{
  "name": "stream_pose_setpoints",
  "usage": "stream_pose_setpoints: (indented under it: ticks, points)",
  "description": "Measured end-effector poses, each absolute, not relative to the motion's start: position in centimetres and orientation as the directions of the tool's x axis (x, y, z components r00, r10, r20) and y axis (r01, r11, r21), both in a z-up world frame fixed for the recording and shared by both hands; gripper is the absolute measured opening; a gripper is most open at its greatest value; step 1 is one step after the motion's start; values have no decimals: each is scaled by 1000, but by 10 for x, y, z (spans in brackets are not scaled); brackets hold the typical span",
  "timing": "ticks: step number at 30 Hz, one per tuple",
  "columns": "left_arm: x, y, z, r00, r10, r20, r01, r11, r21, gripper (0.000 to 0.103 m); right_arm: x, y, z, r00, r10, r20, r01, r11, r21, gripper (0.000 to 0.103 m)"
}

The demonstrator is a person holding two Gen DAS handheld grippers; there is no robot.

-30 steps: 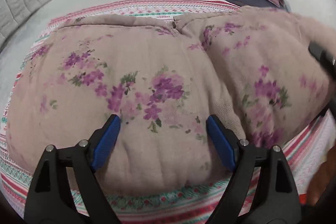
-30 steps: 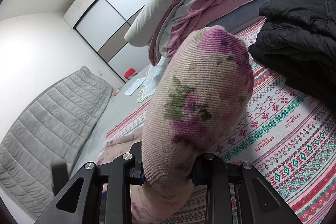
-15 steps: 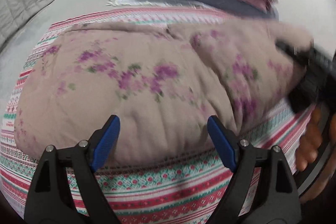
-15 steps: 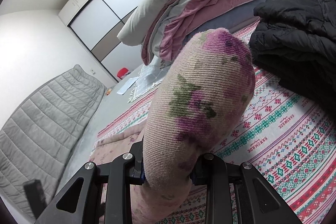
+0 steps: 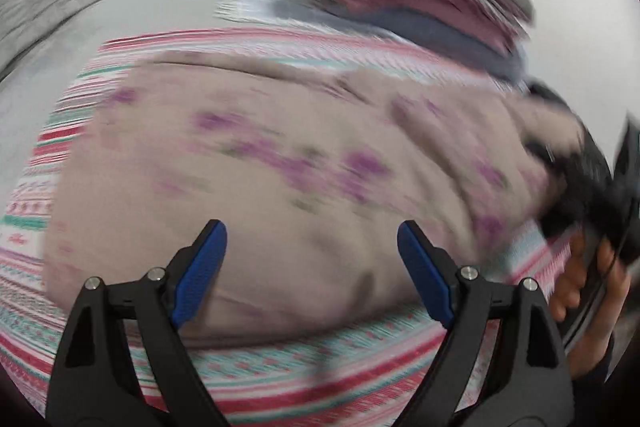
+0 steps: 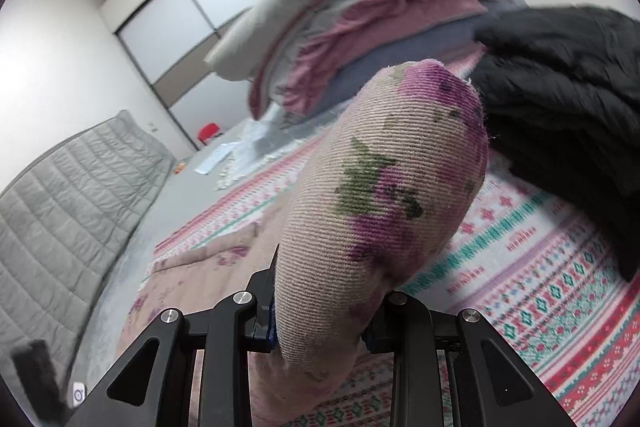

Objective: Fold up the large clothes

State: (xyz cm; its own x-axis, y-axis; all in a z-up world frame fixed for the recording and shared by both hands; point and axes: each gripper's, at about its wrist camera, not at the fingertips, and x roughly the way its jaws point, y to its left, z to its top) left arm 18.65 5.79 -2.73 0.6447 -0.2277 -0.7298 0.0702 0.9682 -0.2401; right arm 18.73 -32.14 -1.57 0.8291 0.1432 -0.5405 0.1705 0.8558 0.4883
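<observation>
A thick beige garment with purple flowers lies folded on a striped, patterned blanket. My left gripper hovers over its near edge, blurred by motion. Its blue-padded jaws are opening wide and nothing is gripped between them. In the right wrist view, my right gripper is shut on a bunched fold of the same garment, which bulges up in front of the camera. The right gripper and the hand holding it show at the garment's right end in the left wrist view.
A stack of folded grey, pink and blue bedding sits at the blanket's far side. A black padded jacket lies to the right. A grey quilted mat leans at the left, with grey floor, papers and a red object beyond.
My left gripper has drawn back and up from the garment, so more striped blanket shows under it. The right gripper and its hand have come into the left view.
</observation>
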Motion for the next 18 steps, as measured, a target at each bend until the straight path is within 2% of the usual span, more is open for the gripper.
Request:
stream_pose_setpoints:
  ticks: [4, 5, 8, 11, 13, 16, 18]
  points:
    - [196, 142, -31, 672, -255, -696, -95, 902, -422, 88, 190, -326, -18, 821, 126, -556, 200, 850, 488, 29]
    - [196, 168, -32, 692, -272, -669, -138, 860, -492, 88, 191, -323, -16, 823, 112, -557, 202, 859, 471, 29]
    - [191, 216, -37, 729, -289, -621, -204, 774, -600, 88, 192, -305, -4, 835, 44, -548, 206, 899, 386, 29]
    - [187, 249, -46, 739, -302, -603, -263, 694, -670, 88, 189, -264, 21, 872, -66, -484, 179, 965, 191, 29]
    - [184, 261, -50, 754, -330, -567, -267, 635, -725, 88, 178, -205, 42, 930, -123, -347, 101, 992, -81, 29]
    - [177, 267, -50, 777, -352, -522, -247, 593, -766, 88, 153, -112, 45, 984, -61, -168, -20, 897, -442, 29]
    - [174, 276, -49, 785, -332, -522, -259, 590, -765, 88, 137, -53, 28, 989, 47, -138, -124, 774, -620, 29]
